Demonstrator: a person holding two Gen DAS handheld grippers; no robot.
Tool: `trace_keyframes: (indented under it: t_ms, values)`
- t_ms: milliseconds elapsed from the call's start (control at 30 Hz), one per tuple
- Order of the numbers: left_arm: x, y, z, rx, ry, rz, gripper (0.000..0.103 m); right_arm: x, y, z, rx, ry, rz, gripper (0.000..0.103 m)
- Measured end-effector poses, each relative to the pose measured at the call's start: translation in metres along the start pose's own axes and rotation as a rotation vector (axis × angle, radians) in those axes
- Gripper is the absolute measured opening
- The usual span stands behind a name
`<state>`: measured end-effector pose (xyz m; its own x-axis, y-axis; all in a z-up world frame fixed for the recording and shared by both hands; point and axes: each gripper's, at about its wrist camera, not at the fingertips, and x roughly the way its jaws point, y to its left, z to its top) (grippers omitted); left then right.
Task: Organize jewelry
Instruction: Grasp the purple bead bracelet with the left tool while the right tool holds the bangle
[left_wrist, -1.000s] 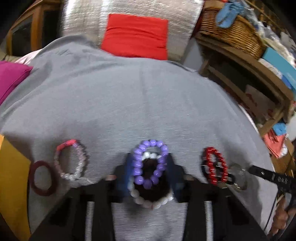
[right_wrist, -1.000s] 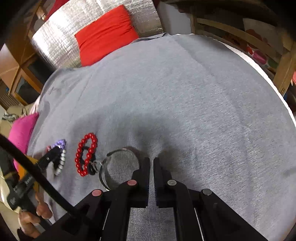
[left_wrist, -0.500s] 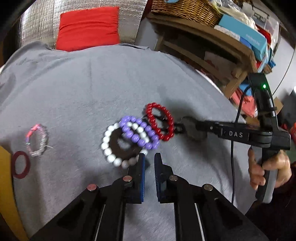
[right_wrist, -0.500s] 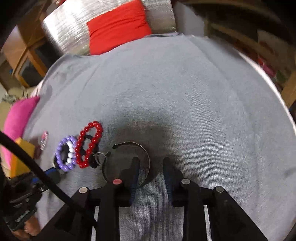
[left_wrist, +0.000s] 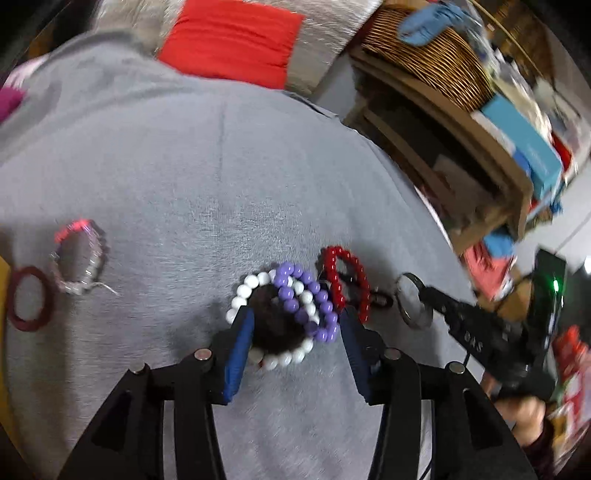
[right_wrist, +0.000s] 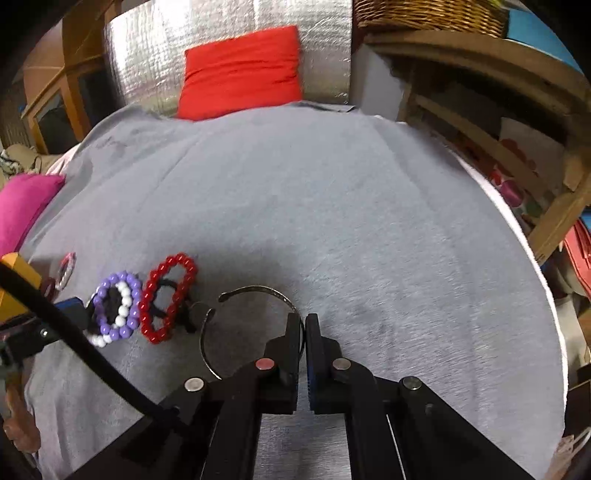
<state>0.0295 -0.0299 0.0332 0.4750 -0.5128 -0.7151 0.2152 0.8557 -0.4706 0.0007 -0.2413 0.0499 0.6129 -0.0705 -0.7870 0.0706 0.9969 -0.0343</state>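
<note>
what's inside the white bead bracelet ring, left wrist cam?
Inside the white bead bracelet lies a dark fuzzy hair tie. The purple bead bracelet lies across its right side, covering part of the ring. Whatever lies under the tie is hidden.

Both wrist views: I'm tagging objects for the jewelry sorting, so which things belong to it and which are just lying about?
Job:
purple bracelet
white bracelet
red bracelet
metal bangle
pink bracelet
maroon ring
left gripper, open around the beads
right gripper, shut on the bangle

Lying about:
red cushion
pink cushion
wicker basket
grey cloth
</note>
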Motion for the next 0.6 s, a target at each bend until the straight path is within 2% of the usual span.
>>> trace_keyframes:
  t_ms: [167, 233, 267, 300, 367, 500, 600]
  values:
    - [0.011, -0.004, 0.006, -0.043, -0.028, 0.004, 0.048, -0.005, -0.019, 0.004, 0.072, -0.015, 0.000, 0.003]
    - [0.016, -0.010, 0.007, -0.021, -0.033, 0.040, 0.048, -0.006, -0.025, 0.006, 0.089, -0.013, 0.003, 0.003]
    - [0.019, -0.015, 0.007, 0.002, -0.033, 0.063, 0.041, -0.005, -0.026, 0.007, 0.100, -0.011, 0.007, 0.004]
    - [0.023, -0.020, 0.007, 0.030, -0.037, 0.082, 0.030, -0.004, -0.027, 0.008, 0.109, -0.008, 0.012, 0.003]
    - [0.030, -0.030, 0.005, 0.070, -0.015, 0.090, 0.017, -0.004, -0.030, 0.008, 0.118, -0.004, 0.020, 0.004]
    - [0.037, -0.050, 0.001, 0.173, -0.009, 0.144, 0.013, -0.006, -0.032, 0.008, 0.128, -0.007, 0.025, 0.004]
    - [0.032, -0.056, 0.002, 0.190, -0.031, 0.121, 0.009, -0.010, -0.032, 0.007, 0.136, -0.021, 0.032, 0.004]
